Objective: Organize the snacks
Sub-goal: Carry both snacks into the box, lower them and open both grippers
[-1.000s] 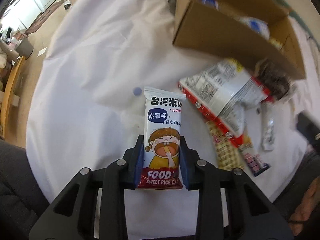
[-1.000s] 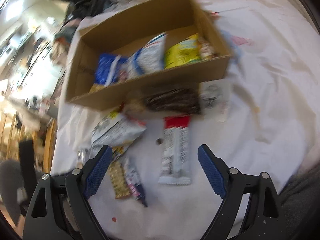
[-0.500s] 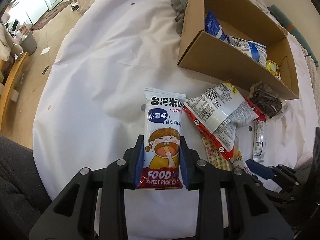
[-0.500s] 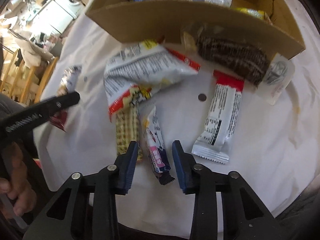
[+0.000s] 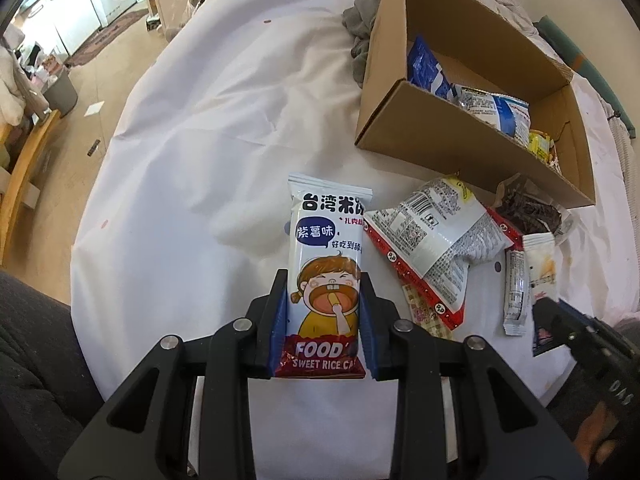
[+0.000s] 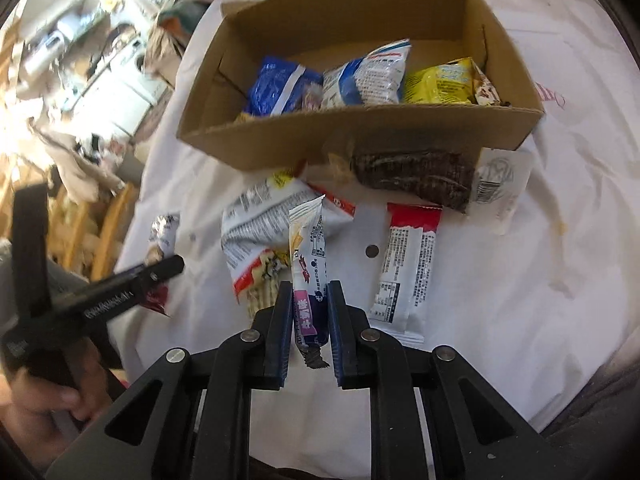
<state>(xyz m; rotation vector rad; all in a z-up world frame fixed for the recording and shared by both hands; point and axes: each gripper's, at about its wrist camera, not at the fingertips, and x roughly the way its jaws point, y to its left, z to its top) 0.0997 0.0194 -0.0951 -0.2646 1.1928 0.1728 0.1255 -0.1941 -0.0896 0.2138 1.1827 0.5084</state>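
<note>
Snacks: four in box [image 6: 400, 136], two gripped, five loose.

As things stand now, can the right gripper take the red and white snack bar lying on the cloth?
Probably not yet. The right gripper is already shut on a slim purple packet, so its jaws are occupied. The red and white bar itself lies uncovered just beside it; nothing else blocks it.
</note>
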